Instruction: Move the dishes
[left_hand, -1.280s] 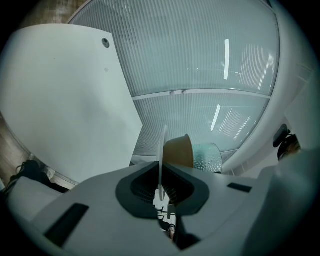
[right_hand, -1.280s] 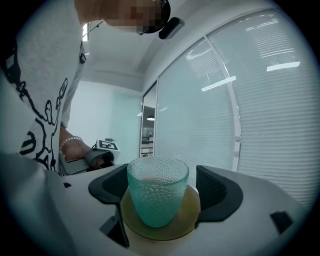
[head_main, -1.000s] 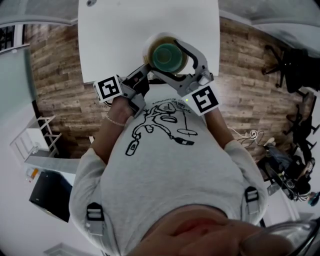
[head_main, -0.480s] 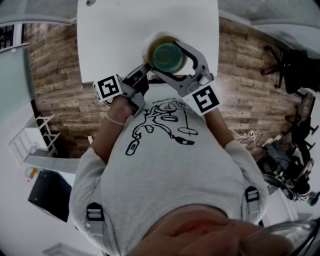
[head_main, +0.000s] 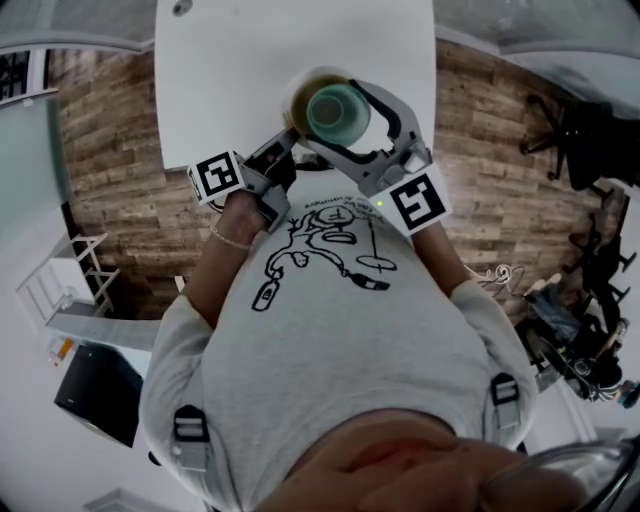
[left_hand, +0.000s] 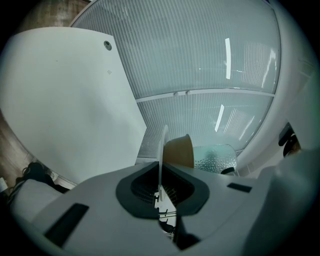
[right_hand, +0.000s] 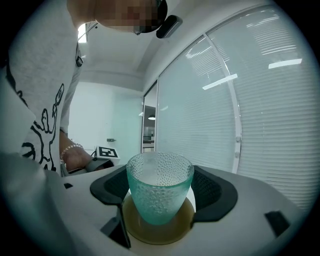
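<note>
While left claw (left_hand: 161, 192) is clamped shut on the plate (left_hand: 162, 150) rim, right claw (right_hand: 162, 186) grips the green cup (right_hand: 159, 197) over that plate, above the counter (head_main: 230, 80).

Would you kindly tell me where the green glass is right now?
The green glass is gripped in the right gripper, directly over the brown saucer that the left gripper pinches by its rim, above the white table.
</note>
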